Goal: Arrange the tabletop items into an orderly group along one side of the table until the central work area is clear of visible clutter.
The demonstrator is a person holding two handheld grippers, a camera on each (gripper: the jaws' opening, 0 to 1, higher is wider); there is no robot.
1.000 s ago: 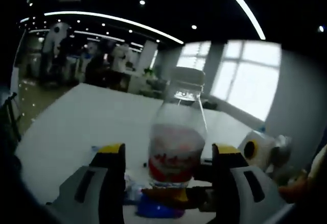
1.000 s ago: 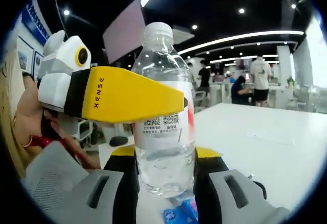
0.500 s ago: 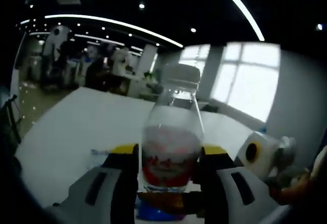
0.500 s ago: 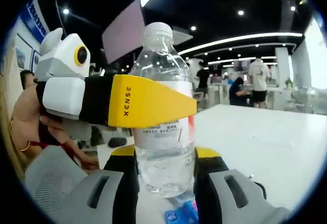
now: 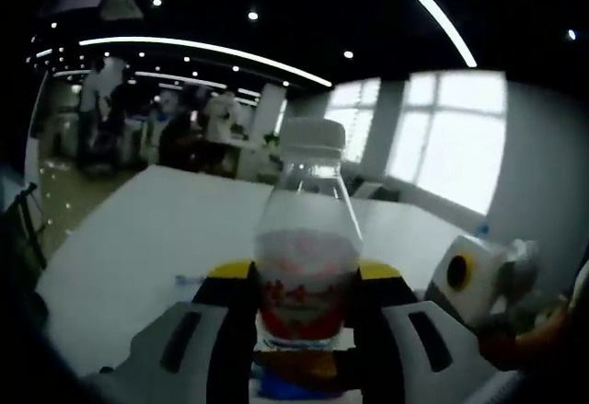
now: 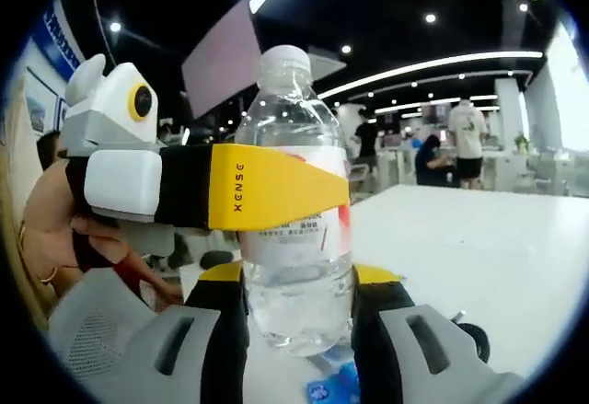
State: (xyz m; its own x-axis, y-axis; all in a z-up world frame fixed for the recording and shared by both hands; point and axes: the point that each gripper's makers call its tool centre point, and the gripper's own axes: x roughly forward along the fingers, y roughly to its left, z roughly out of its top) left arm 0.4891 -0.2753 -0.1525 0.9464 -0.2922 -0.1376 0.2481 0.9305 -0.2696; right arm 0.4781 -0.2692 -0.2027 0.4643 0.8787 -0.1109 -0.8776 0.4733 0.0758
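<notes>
light source: ceiling strips above bottle, plus a glaring window right of it
blur: left gripper view soft
edges: fisheye bending around bottle, both views

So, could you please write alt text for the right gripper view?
A clear water bottle stands clamped by the right hand-held gripper above a white table. The left hand-held gripper, yellow-tipped, grips the bottle from the left, held by a hand.

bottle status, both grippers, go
Left gripper and right gripper both shut on the clear plastic water bottle with red label and white cap. Bottle upright over the white table. Nothing blocking.
</notes>
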